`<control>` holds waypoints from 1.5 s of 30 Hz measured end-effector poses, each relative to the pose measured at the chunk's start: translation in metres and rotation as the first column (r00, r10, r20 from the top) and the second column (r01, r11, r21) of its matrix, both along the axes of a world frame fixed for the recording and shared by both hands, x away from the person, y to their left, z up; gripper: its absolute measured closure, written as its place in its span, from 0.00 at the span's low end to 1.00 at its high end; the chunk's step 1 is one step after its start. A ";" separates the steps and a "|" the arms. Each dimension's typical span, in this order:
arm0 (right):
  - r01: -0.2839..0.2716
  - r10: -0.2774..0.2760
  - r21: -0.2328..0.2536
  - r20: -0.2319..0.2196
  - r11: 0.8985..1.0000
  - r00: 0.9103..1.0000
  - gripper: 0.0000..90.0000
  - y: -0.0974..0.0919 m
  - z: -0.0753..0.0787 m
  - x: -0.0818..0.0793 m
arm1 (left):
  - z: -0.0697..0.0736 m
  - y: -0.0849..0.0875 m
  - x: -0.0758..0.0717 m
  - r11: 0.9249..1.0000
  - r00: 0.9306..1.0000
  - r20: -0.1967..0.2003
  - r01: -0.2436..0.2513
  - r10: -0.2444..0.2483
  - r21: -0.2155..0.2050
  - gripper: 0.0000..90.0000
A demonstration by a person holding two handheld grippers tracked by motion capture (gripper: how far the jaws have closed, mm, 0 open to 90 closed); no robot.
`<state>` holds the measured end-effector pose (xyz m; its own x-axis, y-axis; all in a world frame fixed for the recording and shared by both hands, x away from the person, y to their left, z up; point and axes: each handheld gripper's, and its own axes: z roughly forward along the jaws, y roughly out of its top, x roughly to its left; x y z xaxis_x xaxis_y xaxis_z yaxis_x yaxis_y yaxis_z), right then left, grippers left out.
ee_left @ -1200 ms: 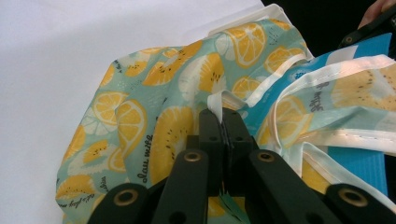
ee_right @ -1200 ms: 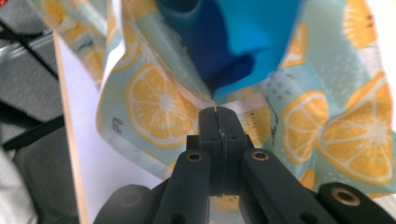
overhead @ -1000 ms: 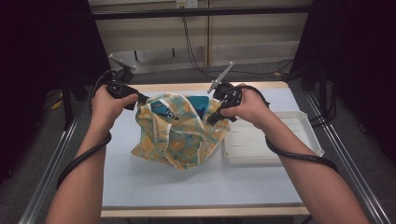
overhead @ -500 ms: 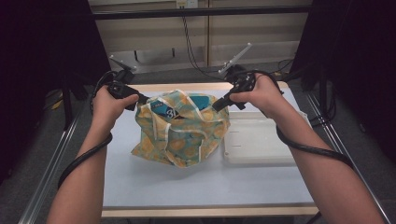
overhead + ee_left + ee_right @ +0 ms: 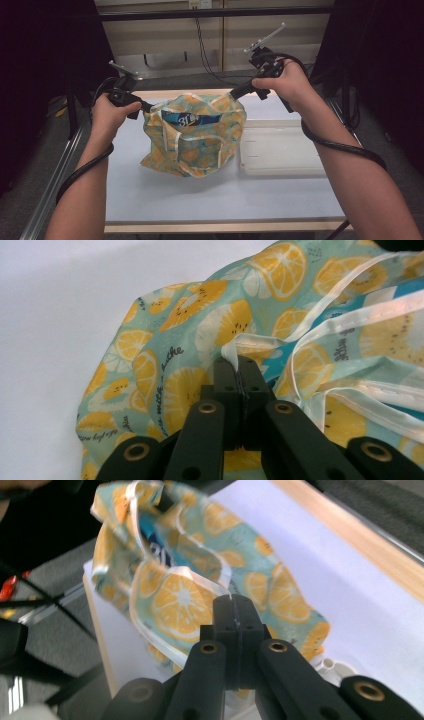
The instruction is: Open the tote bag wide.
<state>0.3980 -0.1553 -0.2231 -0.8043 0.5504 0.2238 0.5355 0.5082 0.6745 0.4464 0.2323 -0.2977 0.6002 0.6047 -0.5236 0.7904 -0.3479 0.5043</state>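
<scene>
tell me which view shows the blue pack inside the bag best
The high view: it looks down into the open orange-print bag, so the blue pack and its white lettering show. The right gripper view catches a blurred blue strip; the left gripper view just a blue sliver.

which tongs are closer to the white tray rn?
Right. The right tongs are clamped on the fruit-print bag's rim on the side next to the white tray. The left tongs grip the bag's opposite rim, with the bag between them and the tray.
</scene>
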 end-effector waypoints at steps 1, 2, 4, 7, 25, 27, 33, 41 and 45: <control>0.004 -0.004 0.008 -0.003 1.000 1.000 1.00 0.000 0.001 0.001 | -0.001 0.000 -0.001 1.000 1.000 -0.005 -0.010 0.010 -0.014 0.99; 0.012 -0.012 0.016 0.009 1.000 1.000 1.00 -0.001 0.001 0.004 | -0.001 0.000 -0.002 0.999 0.999 -0.013 -0.031 0.030 -0.019 0.99; 0.023 -0.023 0.012 0.009 1.000 1.000 1.00 -0.001 0.000 0.008 | -0.003 0.003 0.000 1.000 1.000 -0.009 0.005 -0.005 -0.013 0.99; 0.055 -0.055 0.019 -0.002 0.998 0.998 1.00 -0.003 -0.004 0.014 | -0.004 0.006 -0.001 1.000 1.000 -0.008 -0.016 0.016 -0.026 0.99; 0.112 -0.112 0.030 -0.001 0.993 0.994 1.00 0.004 -0.012 0.028 | 0.006 0.028 -0.003 0.996 0.997 0.024 -0.078 0.079 -0.045 1.00; 0.115 -0.115 0.031 0.003 0.993 0.993 1.00 0.007 -0.014 0.028 | 0.003 0.030 -0.004 0.996 0.996 0.018 -0.086 0.087 -0.024 1.00; 0.106 -0.106 0.008 -0.013 0.994 0.994 1.00 0.014 -0.023 0.029 | -0.008 0.032 -0.006 0.996 0.997 -0.002 -0.082 0.082 -0.019 1.00; 0.103 -0.103 -0.006 -0.027 0.995 0.994 1.00 0.013 -0.032 0.026 | -0.012 0.029 -0.007 0.997 0.998 -0.004 -0.069 0.069 -0.034 0.99; 0.095 -0.096 -0.009 -0.018 0.995 0.995 0.99 0.011 -0.031 0.024 | -0.011 0.029 -0.007 0.999 0.999 0.010 -0.048 0.048 -0.019 0.99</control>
<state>0.4215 -0.1447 -0.2541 -0.7438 0.6264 0.2332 0.5941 0.4598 0.6601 0.4395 0.2611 -0.3086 0.5764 0.6231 -0.5287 0.8004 -0.2999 0.5190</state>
